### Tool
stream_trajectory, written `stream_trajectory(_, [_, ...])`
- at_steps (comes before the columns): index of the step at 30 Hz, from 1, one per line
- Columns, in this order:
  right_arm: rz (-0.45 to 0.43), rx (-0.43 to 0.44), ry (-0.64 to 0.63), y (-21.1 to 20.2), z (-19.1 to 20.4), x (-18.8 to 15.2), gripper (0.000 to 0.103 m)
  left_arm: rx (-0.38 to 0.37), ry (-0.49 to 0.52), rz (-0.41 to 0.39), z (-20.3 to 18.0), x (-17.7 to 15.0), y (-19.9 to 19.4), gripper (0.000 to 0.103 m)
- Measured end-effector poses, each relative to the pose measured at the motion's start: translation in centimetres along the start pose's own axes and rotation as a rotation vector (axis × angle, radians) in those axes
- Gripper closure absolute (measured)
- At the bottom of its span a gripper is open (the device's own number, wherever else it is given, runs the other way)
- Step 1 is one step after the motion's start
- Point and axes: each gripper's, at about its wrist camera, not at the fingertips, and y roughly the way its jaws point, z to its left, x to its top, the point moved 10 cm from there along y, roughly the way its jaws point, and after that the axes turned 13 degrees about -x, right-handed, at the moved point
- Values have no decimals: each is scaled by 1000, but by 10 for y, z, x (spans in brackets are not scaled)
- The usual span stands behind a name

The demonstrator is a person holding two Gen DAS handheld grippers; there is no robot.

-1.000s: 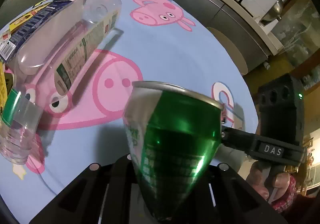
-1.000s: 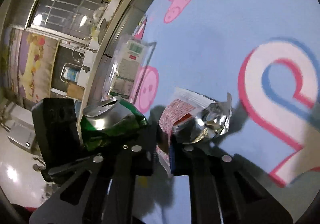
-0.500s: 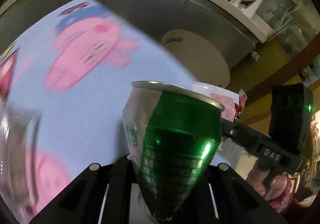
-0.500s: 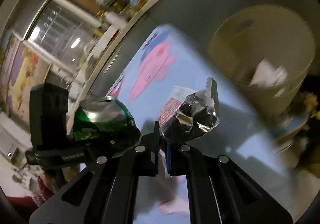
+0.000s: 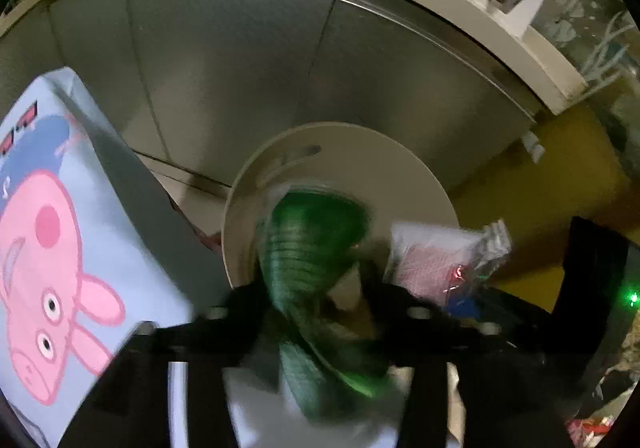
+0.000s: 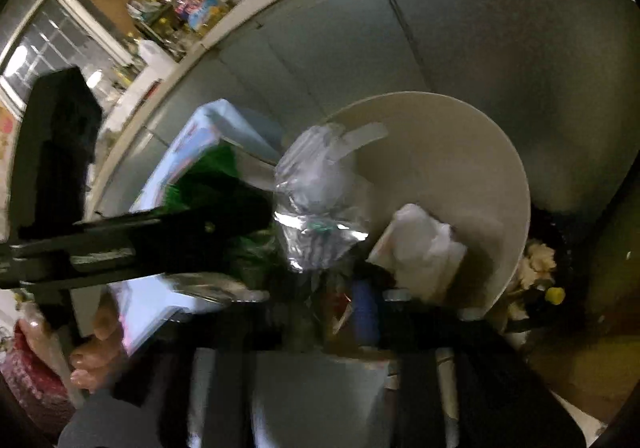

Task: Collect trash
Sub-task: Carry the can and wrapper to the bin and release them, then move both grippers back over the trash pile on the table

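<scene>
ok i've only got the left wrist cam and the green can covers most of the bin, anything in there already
Observer: Yes. The right wrist view shows crumpled white paper lying inside the bin.
Operator: is the wrapper lined up with the bin too
Observer: The silver wrapper is blurred in front of the bin's opening. It is between the right tongs, whose jaws have just been opening.
Operator: anything next to the bin on the far side
Observer: A dark heap with a small yellow cap lies right beside it.
</scene>
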Motion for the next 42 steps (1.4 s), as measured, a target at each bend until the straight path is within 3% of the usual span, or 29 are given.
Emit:
stream_trajectory(2, [-28, -36, 7, 1, -8, 6, 49, 27, 7, -31, 0, 6, -8, 38])
stream_trajectory(7, [-96, -14, 76, -21, -21, 6, 49, 50, 35, -129, -6, 8, -42, 34])
stream_trajectory(12, [-151, 35, 142, -55, -22, -4, 49, 83, 55, -244, -6, -14, -94, 34])
stream_trajectory(16, [-157, 81, 202, -71, -21, -19, 49, 176, 108, -308, -6, -40, -125, 33])
stream_trajectory(27, [-171, 168, 206, -109, 39, -69, 49, 333, 132, -379, 4, -92, -188, 31])
stream_trajectory(42, [-144, 187, 121, -140, 108, -89, 49, 382, 71, -501, 31, -135, -269, 30])
